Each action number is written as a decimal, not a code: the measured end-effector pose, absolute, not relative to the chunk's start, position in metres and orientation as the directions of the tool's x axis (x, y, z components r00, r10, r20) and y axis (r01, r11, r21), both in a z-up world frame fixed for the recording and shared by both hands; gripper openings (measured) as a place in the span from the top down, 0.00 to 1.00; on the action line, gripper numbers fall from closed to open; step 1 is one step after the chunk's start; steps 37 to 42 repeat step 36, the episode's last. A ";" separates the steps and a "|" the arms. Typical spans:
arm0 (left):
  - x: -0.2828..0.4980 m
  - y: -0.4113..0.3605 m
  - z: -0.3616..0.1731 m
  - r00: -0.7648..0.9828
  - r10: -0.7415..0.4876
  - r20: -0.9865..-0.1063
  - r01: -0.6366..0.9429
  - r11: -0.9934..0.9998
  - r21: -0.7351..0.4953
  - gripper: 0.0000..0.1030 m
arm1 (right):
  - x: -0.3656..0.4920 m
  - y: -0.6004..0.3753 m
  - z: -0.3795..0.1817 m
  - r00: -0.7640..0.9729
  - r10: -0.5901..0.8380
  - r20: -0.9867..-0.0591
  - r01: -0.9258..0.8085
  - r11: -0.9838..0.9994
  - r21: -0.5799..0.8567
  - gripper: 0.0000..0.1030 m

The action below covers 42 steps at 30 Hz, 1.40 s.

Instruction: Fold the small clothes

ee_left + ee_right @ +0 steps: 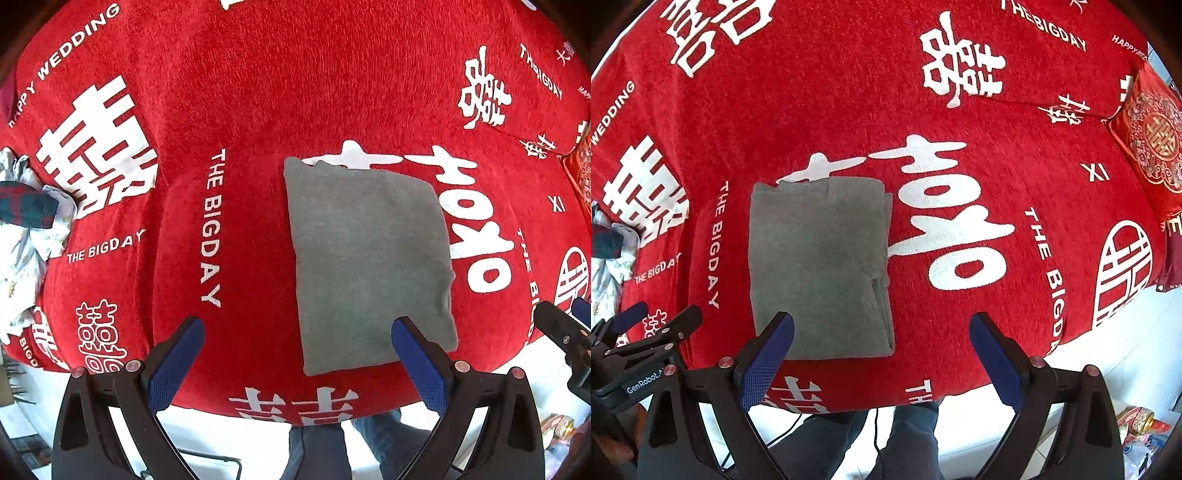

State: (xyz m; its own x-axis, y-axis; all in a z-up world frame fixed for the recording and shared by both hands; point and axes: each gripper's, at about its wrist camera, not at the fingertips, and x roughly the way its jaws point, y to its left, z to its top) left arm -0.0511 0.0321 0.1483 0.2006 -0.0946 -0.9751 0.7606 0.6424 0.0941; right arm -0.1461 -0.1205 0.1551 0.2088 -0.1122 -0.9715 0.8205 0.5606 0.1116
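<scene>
A grey garment (369, 258) lies folded into a flat rectangle on the red printed cover (258, 92); it also shows in the right wrist view (820, 266). My left gripper (297, 356) is open and empty, held above the cover's near edge, its right finger over the garment's near right corner. My right gripper (882, 354) is open and empty, its left finger over the garment's near edge. Each gripper shows at the edge of the other's view, the right one (561, 332) and the left one (646, 332).
A heap of other clothes (26, 229), white patterned and dark plaid, lies at the cover's left edge. A red embroidered cushion (1152, 140) sits at the far right. The person's legs (849, 443) stand below the near edge, on a white floor.
</scene>
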 end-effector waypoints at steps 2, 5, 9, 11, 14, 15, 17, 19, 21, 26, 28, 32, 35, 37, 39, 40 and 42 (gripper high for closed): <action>-0.050 0.032 0.148 0.196 -0.097 -0.976 0.759 0.645 0.088 0.02 | -0.143 -0.120 0.155 0.208 -0.111 -0.972 0.819 0.564 0.110 0.06; -0.047 0.033 0.148 0.197 -0.098 -0.976 0.756 0.649 0.087 0.02 | -0.137 -0.118 0.155 0.209 -0.112 -0.971 0.815 0.569 0.110 0.06; -0.040 0.035 0.148 0.204 -0.096 -0.974 0.746 0.660 0.091 0.02 | -0.130 -0.117 0.155 0.208 -0.110 -0.972 0.812 0.573 0.109 0.06; -0.037 0.036 0.148 0.206 -0.094 -0.974 0.744 0.661 0.094 0.02 | -0.128 -0.117 0.154 0.206 -0.110 -0.972 0.812 0.574 0.107 0.06; -0.035 0.036 0.148 0.210 -0.094 -0.973 0.745 0.660 0.097 0.02 | -0.125 -0.117 0.153 0.202 -0.110 -0.973 0.810 0.577 0.102 0.06; -0.034 0.036 0.148 0.212 -0.094 -0.973 0.745 0.660 0.099 0.02 | -0.123 -0.117 0.153 0.200 -0.109 -0.974 0.810 0.578 0.102 0.06; -0.032 0.036 0.147 0.211 -0.094 -0.973 0.743 0.662 0.098 0.02 | -0.121 -0.117 0.153 0.198 -0.110 -0.974 0.808 0.580 0.099 0.06; -0.031 0.036 0.147 0.208 -0.095 -0.974 0.740 0.666 0.093 0.02 | -0.119 -0.117 0.153 0.197 -0.110 -0.974 0.806 0.583 0.097 0.06; -0.029 0.036 0.147 0.208 -0.097 -0.973 0.736 0.671 0.090 0.02 | -0.117 -0.116 0.153 0.196 -0.109 -0.974 0.804 0.586 0.096 0.06; -0.024 0.037 0.146 0.206 -0.093 -0.974 0.722 0.687 0.087 0.02 | -0.114 -0.115 0.150 0.191 -0.100 -0.976 0.800 0.592 0.096 0.06; -0.022 0.038 0.145 0.203 -0.090 -0.975 0.716 0.693 0.085 0.02 | -0.112 -0.115 0.148 0.189 -0.096 -0.977 0.799 0.594 0.096 0.06; -0.018 0.039 0.142 0.192 -0.091 -0.977 0.711 0.699 0.074 0.02 | -0.110 -0.116 0.145 0.187 -0.094 -0.978 0.798 0.595 0.096 0.06; -0.019 0.038 0.142 0.186 -0.111 -0.976 0.730 0.681 0.062 0.02 | -0.109 -0.118 0.142 0.186 -0.095 -0.978 0.797 0.597 0.094 0.06; -0.021 0.036 0.144 0.198 -0.117 -0.973 0.737 0.672 0.069 0.02 | -0.110 -0.119 0.142 0.189 -0.091 -0.978 0.796 0.597 0.098 0.06; -0.021 0.036 0.144 0.198 -0.117 -0.973 0.737 0.672 0.069 0.02 | -0.110 -0.119 0.142 0.189 -0.091 -0.978 0.796 0.597 0.098 0.06; -0.021 0.036 0.144 0.198 -0.117 -0.973 0.737 0.672 0.069 0.02 | -0.110 -0.119 0.142 0.189 -0.091 -0.978 0.796 0.597 0.098 0.06; -0.021 0.036 0.144 0.198 -0.117 -0.973 0.737 0.672 0.069 0.02 | -0.110 -0.119 0.142 0.189 -0.091 -0.978 0.796 0.597 0.098 0.06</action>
